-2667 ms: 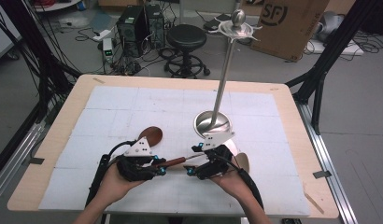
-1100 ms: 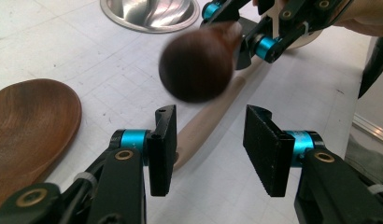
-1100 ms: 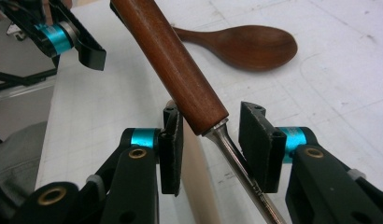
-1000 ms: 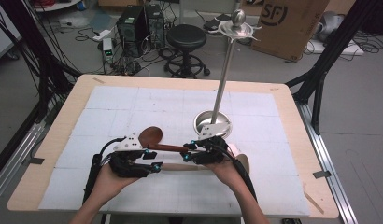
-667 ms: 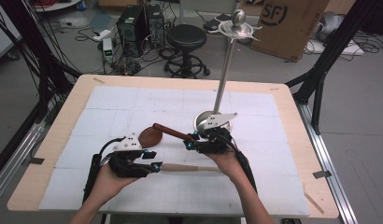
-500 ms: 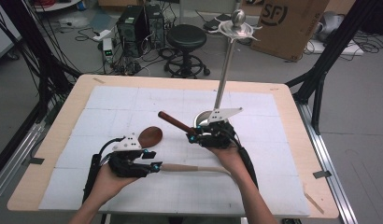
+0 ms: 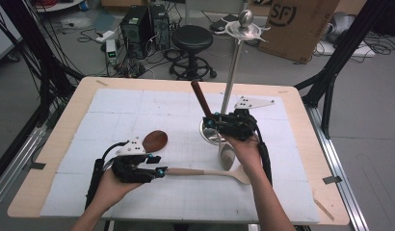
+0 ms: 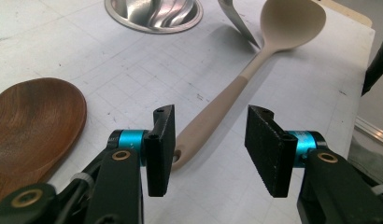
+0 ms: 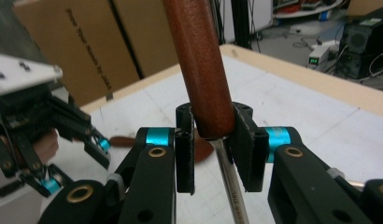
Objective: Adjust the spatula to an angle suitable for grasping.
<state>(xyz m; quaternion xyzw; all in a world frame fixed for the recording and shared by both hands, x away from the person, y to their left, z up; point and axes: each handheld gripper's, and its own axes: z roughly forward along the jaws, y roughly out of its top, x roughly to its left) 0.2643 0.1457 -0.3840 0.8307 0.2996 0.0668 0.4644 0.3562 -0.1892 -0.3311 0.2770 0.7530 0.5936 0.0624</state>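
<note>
My right gripper (image 7: pixel 211 124) (image 9: pixel 213 135) is shut on a metal spoon by its red-brown handle (image 7: pixel 200 98) (image 9: pixel 203 65). The spoon is tilted up, handle toward the far side, and its steel bowl (image 7: pixel 227 156) hangs low by the hand. The steel stand (image 7: pixel 232 72) rises just behind it from a round base (image 7: pixel 208 134). My left gripper (image 7: pixel 157 165) (image 8: pixel 210 135) is open at the near left, its jaws on either side of the handle end of a beige spoon (image 7: pixel 205 172) (image 8: pixel 227 98) lying flat. A dark wooden spoon (image 7: pixel 154 140) (image 8: pixel 31 126) lies beside it.
The white gridded mat (image 7: pixel 138 110) covers a wooden table (image 7: pixel 301 120). The stand's round top (image 7: pixel 243 29) sits high above the far edge. On the floor beyond are a stool (image 7: pixel 193 38), computer cases (image 7: pixel 142 21) and a cardboard box (image 7: pixel 296 24).
My right gripper lifted the red-brown-handled metal spoon off the mat, swung its handle up and carried it toward the stand. My left gripper stayed low by the beige spoon's handle.
</note>
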